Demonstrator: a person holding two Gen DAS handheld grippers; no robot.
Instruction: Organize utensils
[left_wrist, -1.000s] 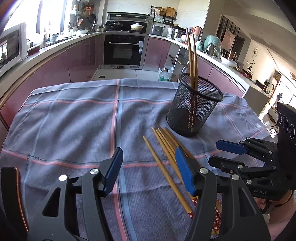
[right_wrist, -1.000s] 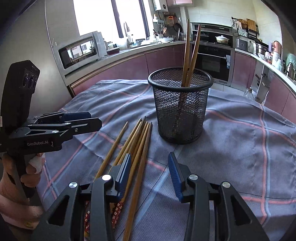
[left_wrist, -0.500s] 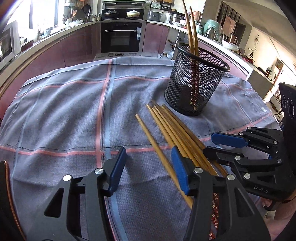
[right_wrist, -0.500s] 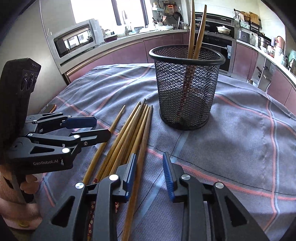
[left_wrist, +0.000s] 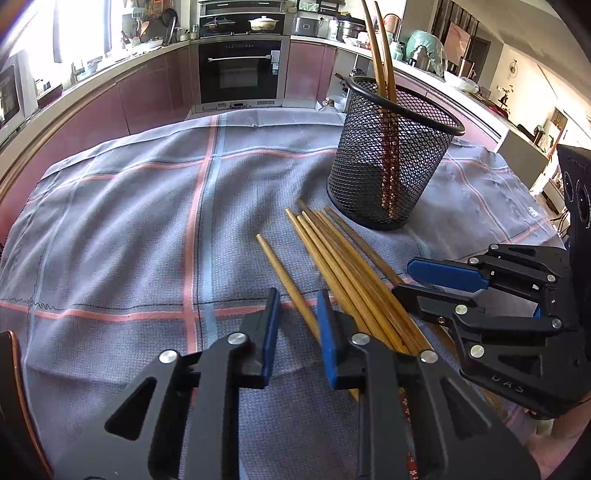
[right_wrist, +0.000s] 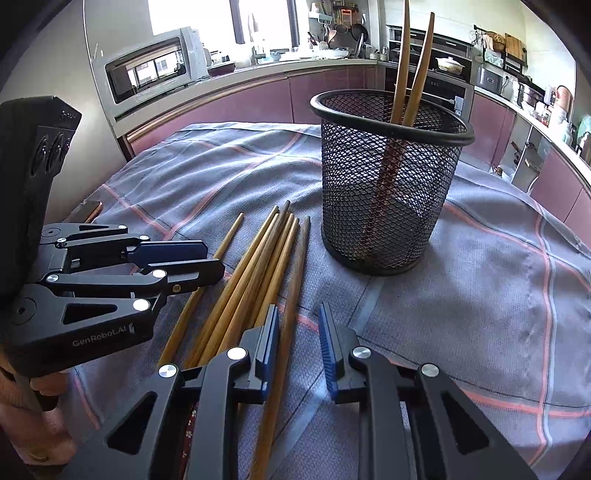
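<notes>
the tabletop (left_wrist: 110, 229) under me is spread with a grey-blue checked cloth (right_wrist: 498, 295), and the black mesh cup (left_wrist: 388, 166) stands upright on it; i place everything from that cup. two chopsticks (right_wrist: 413, 66) stand inside it, leaning and poking well above its rim. the loose chopsticks (left_wrist: 343, 258) lie flat on the cloth in a tight bundle, their tips just beside the base of the cup and their length running back toward me. one single chopstick (left_wrist: 284, 277) lies a little apart from the bundle, on the side away from the cup.

my left gripper (left_wrist: 295, 310) hangs low over the cloth, nearer to me than the cup, its jaws narrow and closing; that single chopstick runs into the gap between them, but i cannot tell whether the blue pads touch it yet. my right gripper (right_wrist: 299, 328) sits low on the cup's side of the bundle, jaws narrow and closing as well, with the outermost chopstick (right_wrist: 291, 295) of the bundle passing between them, close to the left pad, and contact is unclear.
</notes>
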